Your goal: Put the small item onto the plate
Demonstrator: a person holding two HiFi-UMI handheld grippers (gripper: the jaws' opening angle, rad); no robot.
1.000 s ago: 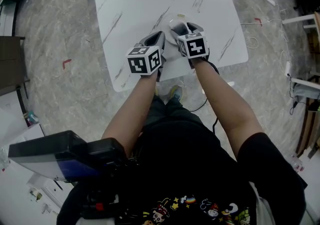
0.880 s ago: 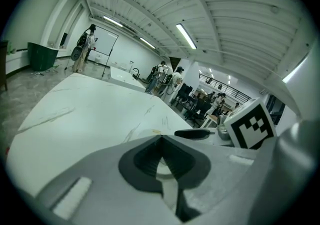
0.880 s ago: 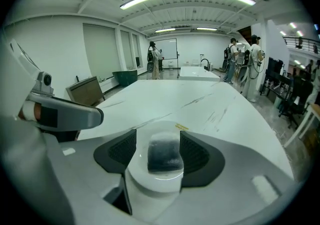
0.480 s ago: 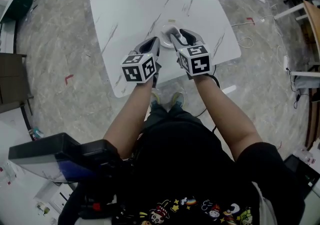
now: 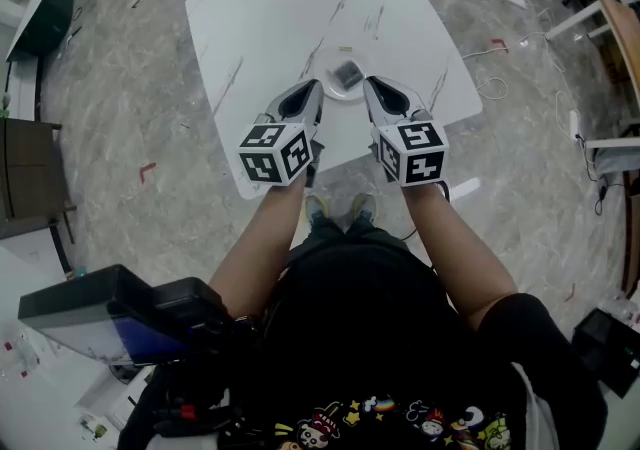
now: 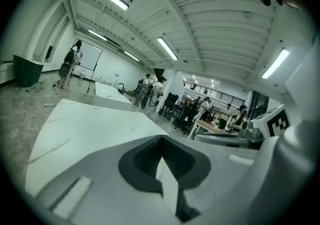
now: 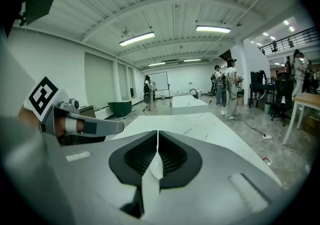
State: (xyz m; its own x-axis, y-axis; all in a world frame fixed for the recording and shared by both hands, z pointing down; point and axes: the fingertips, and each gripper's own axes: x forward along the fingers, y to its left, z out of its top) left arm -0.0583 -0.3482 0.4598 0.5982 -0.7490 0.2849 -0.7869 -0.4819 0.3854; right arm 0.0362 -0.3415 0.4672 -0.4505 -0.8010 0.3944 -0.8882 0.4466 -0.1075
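Just past R claw (image 5: 370, 86), freshly closed empty, item (image 5: 347, 73) on plate (image 5: 329, 89).

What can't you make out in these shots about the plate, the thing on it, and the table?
- Head view: the small item on the plate is a dark squarish blob, too small to identify.
- Both gripper views: plate and item are missing; the left tool and the right tool, its jaws just closed on nothing, fill the lower frame.
- Head view: both tools hide the near part of the table.
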